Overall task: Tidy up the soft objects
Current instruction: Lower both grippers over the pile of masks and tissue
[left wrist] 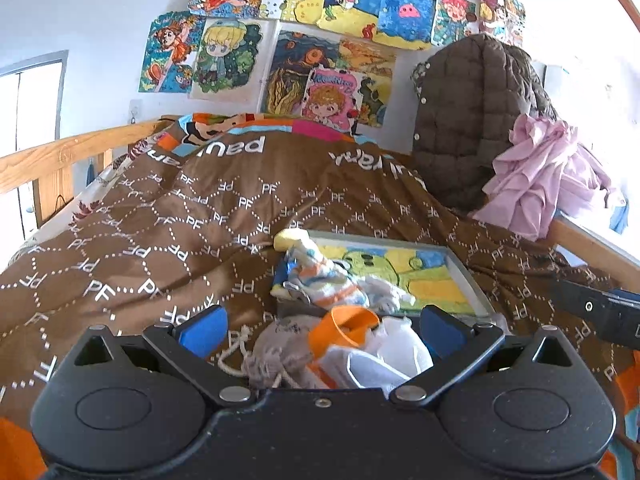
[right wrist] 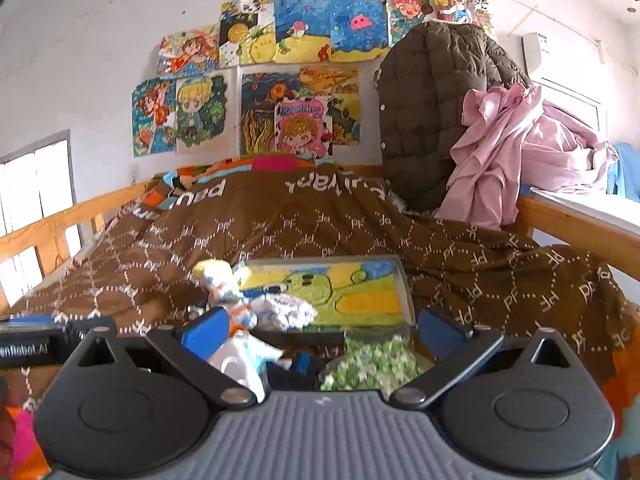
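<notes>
**Desk:** Left wrist view first: what is lying on the brown quilted bedspread patterned with white "PF" lettering (left wrist: 168, 216)?

**Photographer:** A flat framed painting of a green cartoon figure on yellow and blue (left wrist: 404, 272) is lying on that bedspread. A small striped blue, orange and white soft garment (left wrist: 320, 280) is sprawling across the painting's near left corner. Just nearer the camera, a grey knitted pouch with a cream drawstring (left wrist: 276, 348), an orange plastic cup-shaped piece (left wrist: 340, 328) and a crumpled white cloth (left wrist: 384, 352) are sitting together on the bedspread.

**Desk:** And the left gripper (left wrist: 320, 330)?

**Photographer:** Its blue-padded fingers (left wrist: 202, 330) are standing spread wide, with that small heap lying between them and nothing pinched.

**Desk:** The right gripper (right wrist: 320, 330)?

**Photographer:** Also spread wide, gripping nothing. A green-and-white speckled soft bundle (right wrist: 372, 364) is lying between its fingers, just short of the painting's near edge, beside a dark blue item (right wrist: 296, 368) too blurred to identify.

**Desk:** Background?

**Photographer:** Beyond the painting, a dark brown quilted jacket (left wrist: 472, 120) and a pink crumpled cloth (left wrist: 544, 176) are hanging at the bedspread's far right corner. Colourful children's drawings (left wrist: 320, 20) are covering the wall beyond.
</notes>
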The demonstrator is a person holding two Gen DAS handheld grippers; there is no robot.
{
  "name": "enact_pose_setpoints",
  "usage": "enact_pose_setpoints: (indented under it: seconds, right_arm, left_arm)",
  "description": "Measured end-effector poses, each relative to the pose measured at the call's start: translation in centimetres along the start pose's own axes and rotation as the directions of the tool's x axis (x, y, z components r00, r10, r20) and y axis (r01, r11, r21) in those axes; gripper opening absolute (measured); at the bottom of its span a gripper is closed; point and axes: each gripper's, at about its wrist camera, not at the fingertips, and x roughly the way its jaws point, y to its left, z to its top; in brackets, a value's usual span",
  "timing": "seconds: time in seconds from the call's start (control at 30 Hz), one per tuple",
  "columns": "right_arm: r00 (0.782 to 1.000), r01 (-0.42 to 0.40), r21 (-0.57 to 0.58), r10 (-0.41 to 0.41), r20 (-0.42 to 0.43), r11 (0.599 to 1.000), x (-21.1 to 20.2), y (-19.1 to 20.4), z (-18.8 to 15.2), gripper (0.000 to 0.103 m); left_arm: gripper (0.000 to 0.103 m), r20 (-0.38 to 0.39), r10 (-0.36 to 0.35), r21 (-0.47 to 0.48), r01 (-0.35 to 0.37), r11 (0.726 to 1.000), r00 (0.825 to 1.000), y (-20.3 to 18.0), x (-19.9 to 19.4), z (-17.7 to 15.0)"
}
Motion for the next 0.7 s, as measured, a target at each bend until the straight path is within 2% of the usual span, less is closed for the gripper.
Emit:
enact_pose_setpoints:
  seconds: [0.43, 0.7]
  right_arm:
    - [0.997, -0.004, -0.024, 0.002, -0.084, 1.0, -2.6, 0.8, -2.6, 0.103]
    - [0.994, 0.0, -0.043, -0.005, -0.106, 0.999, -2.8, 1.2, -3.2, 0.103]
  left_arm:
    - [0.102, -0.063, -0.007, 0.009, 0.007, 1.0, 0.998, -0.7, -2.6, -2.8]
    - [0.102, -0.08, 0.02, 0.005, -0.02, 1.0, 0.997, -0.7, -3.3, -3.3]
